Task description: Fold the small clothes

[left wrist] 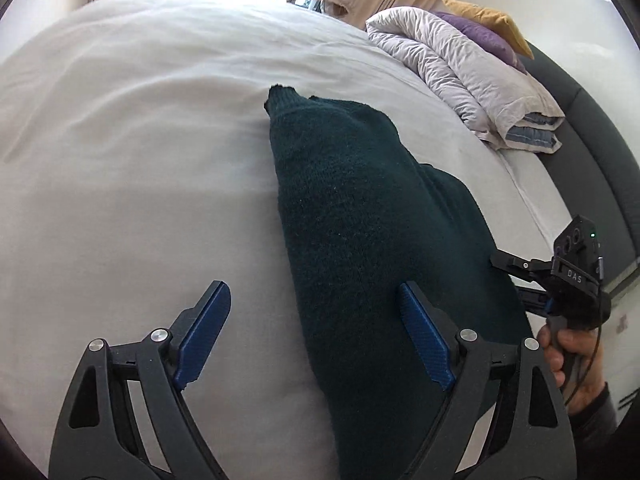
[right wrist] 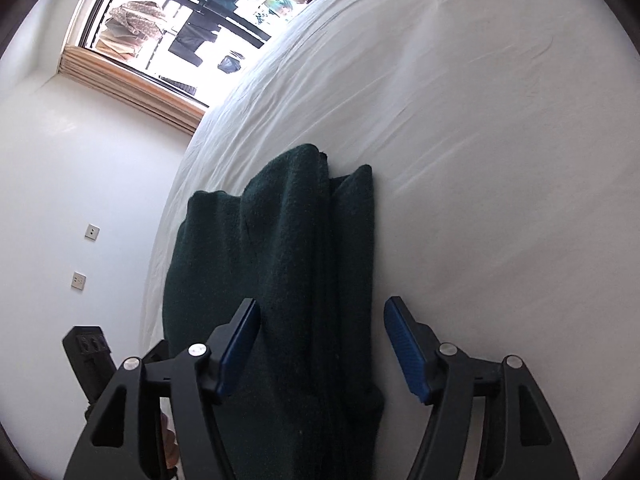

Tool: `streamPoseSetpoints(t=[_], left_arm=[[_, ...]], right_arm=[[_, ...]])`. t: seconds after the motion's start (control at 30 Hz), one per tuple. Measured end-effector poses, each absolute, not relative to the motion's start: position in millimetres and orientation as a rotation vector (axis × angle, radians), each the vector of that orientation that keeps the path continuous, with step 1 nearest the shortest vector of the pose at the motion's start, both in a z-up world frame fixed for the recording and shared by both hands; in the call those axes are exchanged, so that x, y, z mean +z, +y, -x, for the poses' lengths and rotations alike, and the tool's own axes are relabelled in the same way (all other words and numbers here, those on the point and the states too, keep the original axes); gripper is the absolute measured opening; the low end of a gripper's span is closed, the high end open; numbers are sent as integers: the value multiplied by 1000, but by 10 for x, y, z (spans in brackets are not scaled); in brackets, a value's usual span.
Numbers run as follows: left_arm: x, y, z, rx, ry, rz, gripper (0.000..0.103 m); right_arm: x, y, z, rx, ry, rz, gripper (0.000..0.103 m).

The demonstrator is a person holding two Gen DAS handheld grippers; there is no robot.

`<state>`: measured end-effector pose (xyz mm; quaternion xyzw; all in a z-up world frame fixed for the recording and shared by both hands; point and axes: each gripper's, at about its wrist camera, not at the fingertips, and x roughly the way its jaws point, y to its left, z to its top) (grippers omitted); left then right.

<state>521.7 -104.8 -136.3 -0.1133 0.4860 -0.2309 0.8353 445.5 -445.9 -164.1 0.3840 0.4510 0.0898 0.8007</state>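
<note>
A dark green knitted garment (left wrist: 360,220) lies folded into a long strip on the white bed sheet (left wrist: 140,160). In the left wrist view my left gripper (left wrist: 314,286) is open just above the strip's near end. Its right finger hangs over the knit and its left finger over bare sheet. The right wrist view shows the same garment (right wrist: 288,248) in layered folds, running away from the camera. My right gripper (right wrist: 322,301) is open and straddles the near part of the garment, with its pads clear of the cloth. A person's hand (left wrist: 560,352) grips the right tool's handle at the garment's right edge.
A folded pale duvet (left wrist: 460,76) with a purple pillow (left wrist: 484,36) and a yellow pillow (left wrist: 492,20) sits at the far right by the dark grey bed frame (left wrist: 592,128). The bed edge, a white wall with sockets (right wrist: 92,232) and a window (right wrist: 180,20) lie left in the right wrist view.
</note>
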Motion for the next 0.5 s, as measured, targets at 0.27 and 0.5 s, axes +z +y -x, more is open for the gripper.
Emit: streamPoseSetpoints(t=[0.27,0.5], left_arm=[[-1504,-1242,-5516,-532,1134,333,56],[-1246,-1237,-5483,-517,1094,327,36]], right_arm=[[-1598,-4285,-4599,187,985,-742,31],[-1177,-4062,-4513,189,902,-648,26]])
